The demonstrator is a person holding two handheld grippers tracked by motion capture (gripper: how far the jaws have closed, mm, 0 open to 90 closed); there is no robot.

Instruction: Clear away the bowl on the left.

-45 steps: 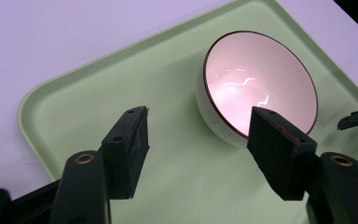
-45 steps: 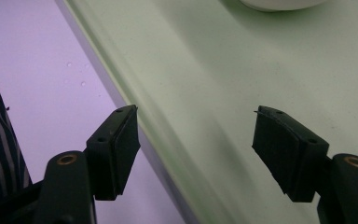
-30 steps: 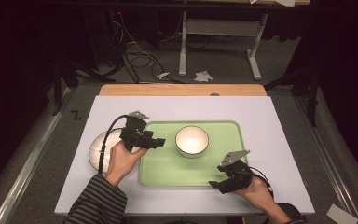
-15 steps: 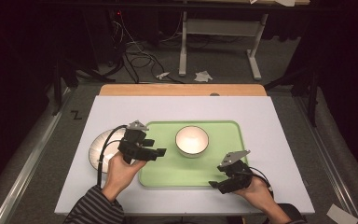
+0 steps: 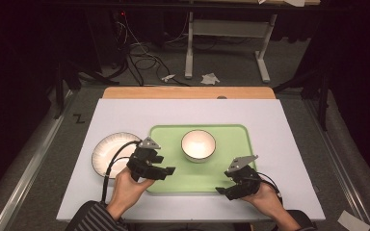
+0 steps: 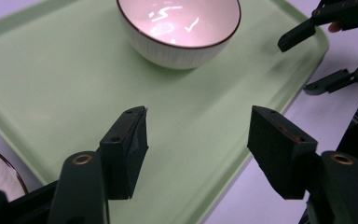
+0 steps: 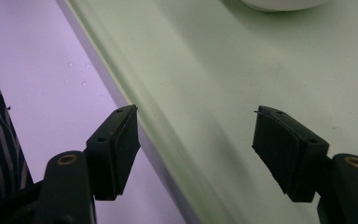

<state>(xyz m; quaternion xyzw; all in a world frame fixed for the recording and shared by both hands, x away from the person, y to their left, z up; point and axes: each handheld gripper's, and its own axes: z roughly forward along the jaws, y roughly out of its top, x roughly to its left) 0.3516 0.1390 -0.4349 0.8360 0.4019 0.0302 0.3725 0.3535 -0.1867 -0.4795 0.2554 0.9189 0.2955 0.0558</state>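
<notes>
Green plastic tray (image 5: 231, 166) lies flat on the white table top (image 5: 279, 125), slightly toward the person's side of centre, with a raised rim all round. White bowl (image 5: 198, 145) with a thin dark rim and ribbed outer wall stands upright in the far half of the tray, empty; in the left gripper view (image 6: 179, 29) its inside is glossy and bare. No brand, label or printed text can be read on tray, bowl or grippers.

White plate (image 5: 110, 153) with a dark rim sits on the table just beside the tray's left edge; whether the two touch cannot be told.

Left gripper (image 5: 166, 170) is held over the tray's near-left corner, jaws spread wide with nothing between them; in its own view (image 6: 198, 149) the pads hang above bare green surface, apart from the bowl. Right gripper (image 5: 221, 190) sits at the tray's near edge toward the right, jaws likewise wide apart and empty; in its own view (image 7: 196, 149) they straddle the tray rim, one pad over white table, the other over the green floor. A striped sleeve (image 5: 89, 219) covers the left forearm.

Open room: bare table lies beyond the tray's far edge and to its right. A strip of wood (image 5: 188, 93) borders the table's far side. The near half of the tray is bare.
</notes>
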